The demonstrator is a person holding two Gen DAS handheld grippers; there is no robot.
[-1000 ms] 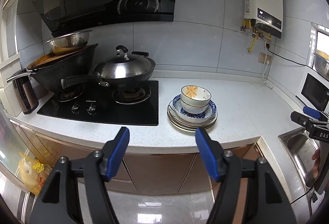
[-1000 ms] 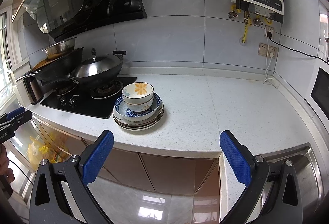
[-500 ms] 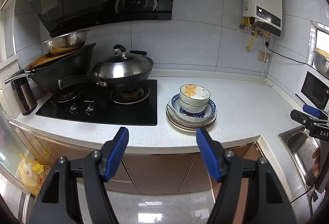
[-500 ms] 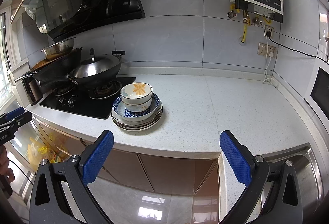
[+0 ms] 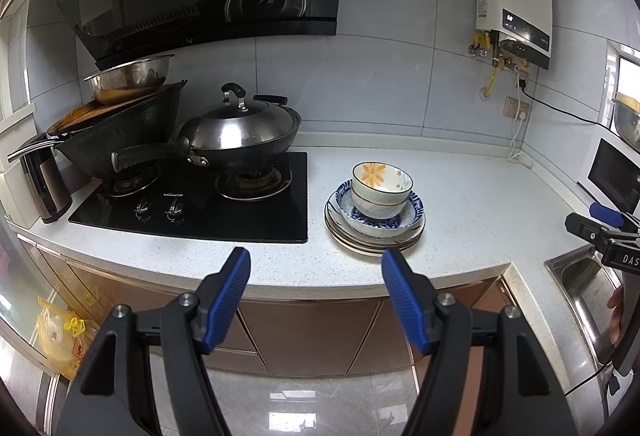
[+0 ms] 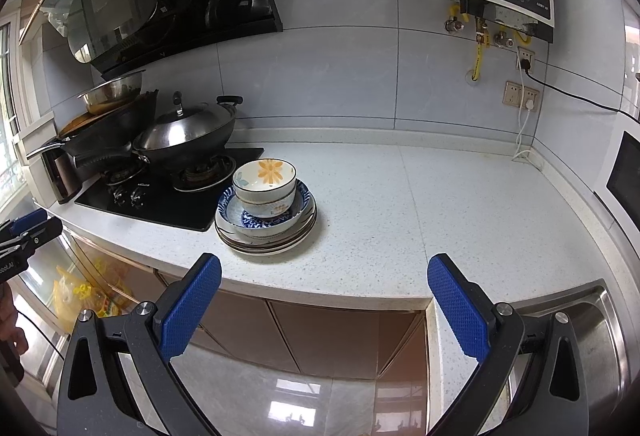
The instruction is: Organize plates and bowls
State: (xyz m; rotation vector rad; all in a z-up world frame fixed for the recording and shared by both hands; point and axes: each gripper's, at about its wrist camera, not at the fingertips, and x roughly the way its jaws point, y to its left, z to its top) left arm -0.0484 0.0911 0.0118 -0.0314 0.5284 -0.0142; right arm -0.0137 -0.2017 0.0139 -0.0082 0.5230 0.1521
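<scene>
A stack of dishes stands on the white counter (image 5: 460, 195) beside the stove. On top is a white bowl with an orange flower (image 5: 382, 183) (image 6: 265, 183). Under it sits a blue-patterned bowl (image 5: 394, 222) (image 6: 294, 218), and at the bottom several plates (image 5: 352, 236) (image 6: 272, 246). My left gripper (image 5: 316, 268) is open and empty, in front of the counter edge, short of the stack. My right gripper (image 6: 324, 274) is open wide and empty, also off the counter edge, to the right of the stack.
A black gas stove (image 5: 240, 211) holds a lidded wok (image 5: 240, 131) and a black wok with a steel basin (image 5: 128, 75) on it. A steel sink (image 5: 588, 292) (image 6: 600, 320) lies at the right. A microwave (image 5: 612, 175) stands at the far right.
Both grippers have drifted slightly; the stack sits a little lower and to the left in both views. Neither gripper has opened or shut. The dishes have not moved.
</scene>
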